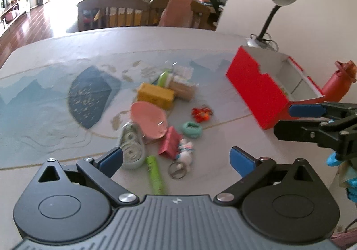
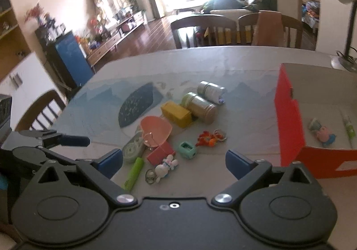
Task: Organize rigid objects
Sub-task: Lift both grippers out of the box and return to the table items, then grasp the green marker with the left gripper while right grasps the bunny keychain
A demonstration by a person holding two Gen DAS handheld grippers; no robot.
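While both views smear with motion blur, you can still sort most of the pile on the table (image 1: 44, 84). Take the red box (image 1: 256, 91) as your landmark: it stands open-topped, its far end cut off by the frame edge in your right wrist view. Inside it you see a small pink figure (image 2: 324, 133) and a thin green-tipped tube (image 2: 349, 129), neither sharp enough to name further.

Left of the box lies the loose heap. Nearest it sit an orange-red keychain (image 2: 206, 138) and a mint sharpener-like block (image 2: 188, 150). Farther left a pink dish (image 2: 156, 130) partly covers a grey-green correction-tape dispenser (image 2: 132, 149), with a small pink-red carton (image 2: 160, 155) beside them. A yellow box (image 2: 176, 114) and two lying cylinders (image 2: 200, 108) sit behind the dish. Closest to you lie a green tube (image 2: 135, 173) and a white rabbit keychain (image 2: 166, 167), its ring hard to make out.

Your left gripper (image 1: 176, 160) and right gripper (image 2: 174, 161) both hang above the near edge of the heap, jaws spread wide, with nothing between the blue pads.
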